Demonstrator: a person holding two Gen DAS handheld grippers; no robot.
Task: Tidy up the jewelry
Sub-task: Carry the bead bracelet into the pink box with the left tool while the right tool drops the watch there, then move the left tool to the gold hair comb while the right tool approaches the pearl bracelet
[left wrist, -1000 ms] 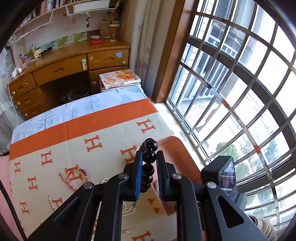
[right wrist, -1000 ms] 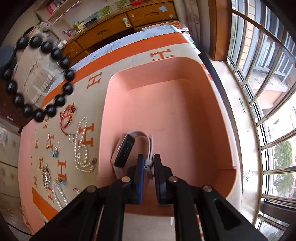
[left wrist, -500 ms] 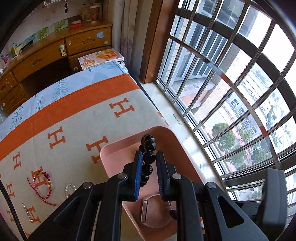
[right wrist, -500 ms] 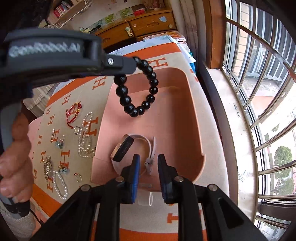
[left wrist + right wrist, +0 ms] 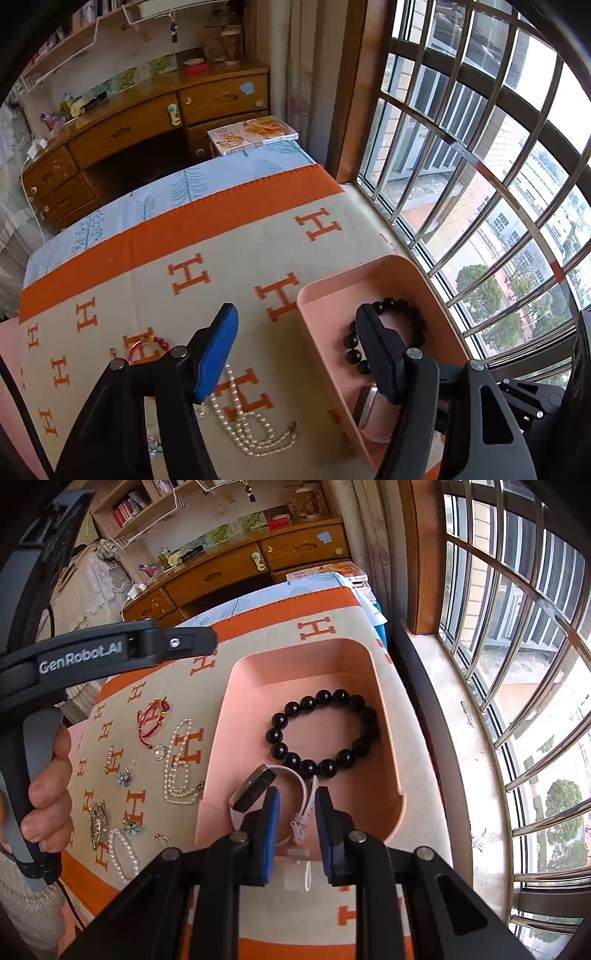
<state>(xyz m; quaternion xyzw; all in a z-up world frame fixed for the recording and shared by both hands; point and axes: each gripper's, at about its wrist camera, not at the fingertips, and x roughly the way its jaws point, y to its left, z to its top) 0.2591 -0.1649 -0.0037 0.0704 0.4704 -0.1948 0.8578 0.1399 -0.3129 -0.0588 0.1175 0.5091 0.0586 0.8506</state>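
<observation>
Left gripper point(image 5: 295, 325): jaws spread wide apart, holding nothing, above the near edge of the tray.
Right gripper point(image 5: 293, 805): jaws parted, empty, just over the tray's near wall.
Black round-bead bracelet point(image 5: 323, 733): lies flat inside the shallow pink rectangular tray point(image 5: 384, 686).
White-strapped smartwatch point(image 5: 255, 788): in the tray, near end, just beside the bracelet.
Long pearl necklace point(image 5: 179, 764): on the orange-and-cream H-patterned blanket point(image 5: 258, 635), left of the tray.
Red cord bracelet point(image 5: 153, 716): on the blanket, beyond the necklace.
</observation>
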